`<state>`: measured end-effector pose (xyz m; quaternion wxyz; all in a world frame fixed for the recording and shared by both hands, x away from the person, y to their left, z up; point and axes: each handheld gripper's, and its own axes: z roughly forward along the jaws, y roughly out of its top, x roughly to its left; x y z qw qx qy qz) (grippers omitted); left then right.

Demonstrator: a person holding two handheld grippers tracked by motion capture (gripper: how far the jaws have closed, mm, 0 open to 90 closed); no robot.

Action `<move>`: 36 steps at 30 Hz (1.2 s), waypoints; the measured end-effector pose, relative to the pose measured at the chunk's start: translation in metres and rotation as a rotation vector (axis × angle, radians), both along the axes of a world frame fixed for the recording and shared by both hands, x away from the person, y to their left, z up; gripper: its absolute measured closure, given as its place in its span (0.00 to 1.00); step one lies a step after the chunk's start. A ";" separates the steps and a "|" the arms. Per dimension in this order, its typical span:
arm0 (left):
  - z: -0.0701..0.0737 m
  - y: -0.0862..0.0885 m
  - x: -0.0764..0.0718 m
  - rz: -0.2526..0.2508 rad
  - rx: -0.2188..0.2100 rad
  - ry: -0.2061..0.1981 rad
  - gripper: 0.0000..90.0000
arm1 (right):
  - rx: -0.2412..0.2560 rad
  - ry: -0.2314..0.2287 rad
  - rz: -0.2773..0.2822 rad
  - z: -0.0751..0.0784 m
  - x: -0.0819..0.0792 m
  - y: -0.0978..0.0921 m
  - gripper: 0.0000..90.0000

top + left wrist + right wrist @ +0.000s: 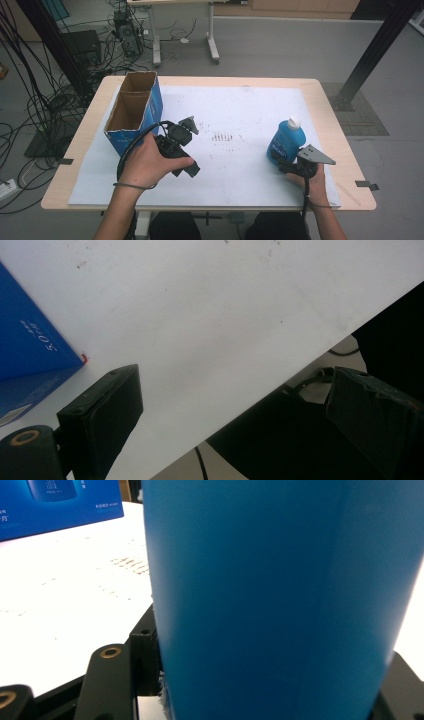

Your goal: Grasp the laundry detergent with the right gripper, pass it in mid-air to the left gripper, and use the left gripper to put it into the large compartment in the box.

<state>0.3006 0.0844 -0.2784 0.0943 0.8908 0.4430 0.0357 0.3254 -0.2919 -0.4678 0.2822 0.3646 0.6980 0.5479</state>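
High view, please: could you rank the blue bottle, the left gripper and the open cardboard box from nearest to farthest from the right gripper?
1. Blue bottle, right at the right gripper.
2. Left gripper, left of centre on the white sheet.
3. Cardboard box, far left, beyond it.

left hand-held gripper (186, 145): jaws apart | right hand-held gripper (280, 161): clamped

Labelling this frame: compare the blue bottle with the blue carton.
The blue plastic bottle with a white cap is rounded and capped; the blue cardboard carton is boxy with its top open. The bottle sits between the right gripper jaws; the carton stands free by the left gripper. Both are blue and upright.
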 end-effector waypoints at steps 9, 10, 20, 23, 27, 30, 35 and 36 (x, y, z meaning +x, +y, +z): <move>-0.001 0.002 0.001 0.005 -0.001 -0.001 0.09 | 0.004 0.003 0.002 0.000 0.001 0.000 0.44; -0.001 0.002 0.001 0.004 -0.001 0.000 0.09 | 0.005 0.004 0.003 0.000 0.001 0.000 0.44; -0.002 0.002 0.001 -0.014 -0.021 -0.003 0.09 | 0.004 0.007 0.001 0.001 0.000 0.000 0.45; 0.000 0.002 0.001 -0.019 -0.027 -0.012 0.09 | 0.017 0.016 -0.003 0.001 0.001 -0.001 0.46; 0.004 0.002 0.004 -0.027 -0.027 -0.019 0.09 | 0.036 0.027 0.000 0.005 0.003 -0.003 0.46; 0.008 0.002 0.007 -0.033 -0.028 -0.027 0.09 | 0.044 0.035 0.005 0.013 0.005 -0.005 0.46; 0.016 0.001 0.009 -0.042 -0.041 -0.048 0.09 | 0.037 0.070 0.036 0.028 0.009 -0.008 0.46; 0.018 0.000 0.009 -0.047 -0.043 -0.052 0.09 | 0.030 0.076 0.043 0.032 0.009 -0.009 0.46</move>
